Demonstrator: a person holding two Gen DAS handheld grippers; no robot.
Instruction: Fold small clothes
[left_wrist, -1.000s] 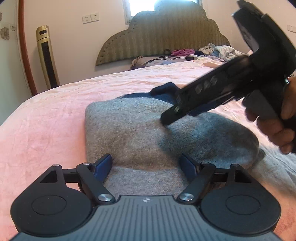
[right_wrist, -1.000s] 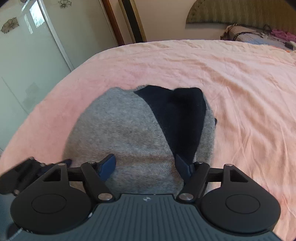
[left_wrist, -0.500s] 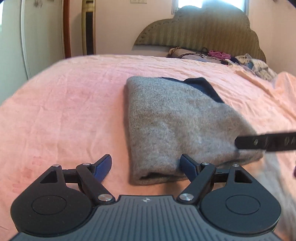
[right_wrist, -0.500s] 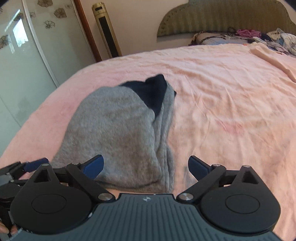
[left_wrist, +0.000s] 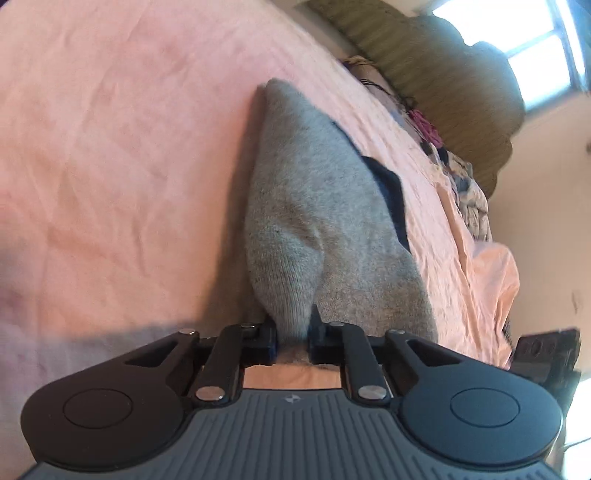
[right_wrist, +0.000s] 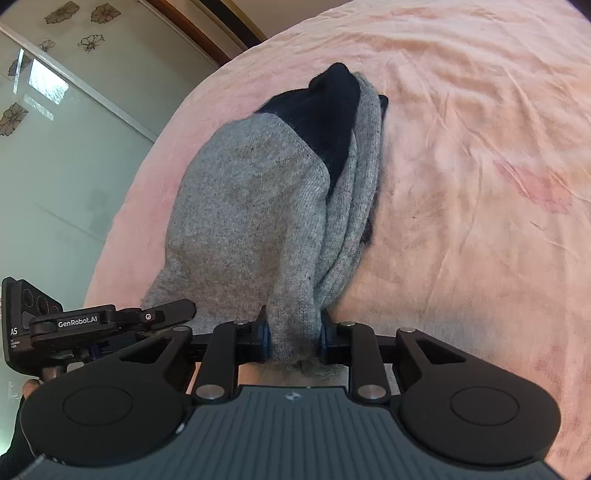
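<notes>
While both claws close on near hem, grey sweater (right_wrist: 251, 206) runs toward 12 o'clock from right claw (right_wrist: 293, 336); left claw (left_wrist: 291, 336) likewise pinching knit.

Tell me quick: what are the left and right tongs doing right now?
Left tongs: closing on a near corner of the grey sweater.
Right tongs: closing on another bunched near corner of the sweater.

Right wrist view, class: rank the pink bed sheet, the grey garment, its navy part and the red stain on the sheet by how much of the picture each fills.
1. pink bed sheet
2. grey garment, enlarged by nearness to the camera
3. navy part
4. red stain
</notes>
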